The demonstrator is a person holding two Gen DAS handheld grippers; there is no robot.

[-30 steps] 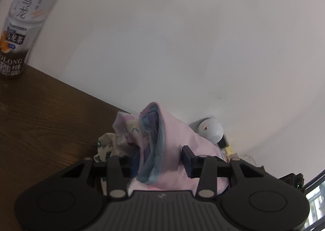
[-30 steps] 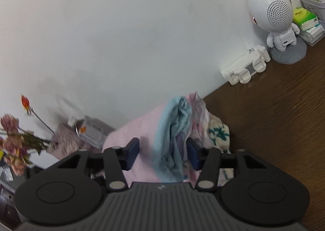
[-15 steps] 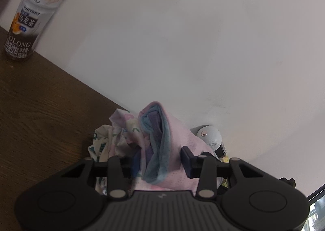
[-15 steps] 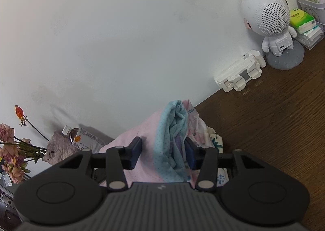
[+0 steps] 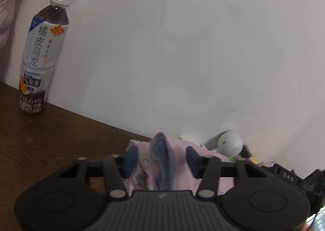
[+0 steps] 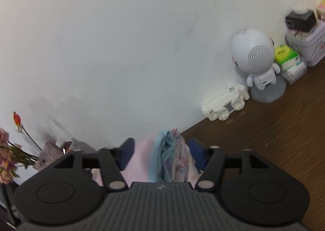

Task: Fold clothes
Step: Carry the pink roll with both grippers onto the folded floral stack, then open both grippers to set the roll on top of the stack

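Note:
A bunched garment [image 5: 162,155] of pink fabric, with a light blue edge and a floral print, is pinched by both grippers. In the left wrist view my left gripper [image 5: 161,161] is shut on it, and the cloth fills the gap between the blue pads. The right wrist view shows my right gripper [image 6: 161,153] shut on the same garment [image 6: 168,155], whose blue folds stick up past the fingertips. The cloth below the fingers is hidden by the gripper bodies. Both grippers point at the white wall over a dark wooden table [image 5: 40,139].
A bottle of oolong tea [image 5: 40,58] stands at the left against the wall. At the right stand a white robot figure [image 6: 256,62], a white toy block [image 6: 225,107], tissue packs [image 6: 288,58] and a storage box [image 6: 304,38]. Dried flowers [image 6: 10,153] are at the far left.
Both grippers keep the same hold. The views have swung: the bottle now shows in full, and the garment sits lower and stands up less above the fingertips.

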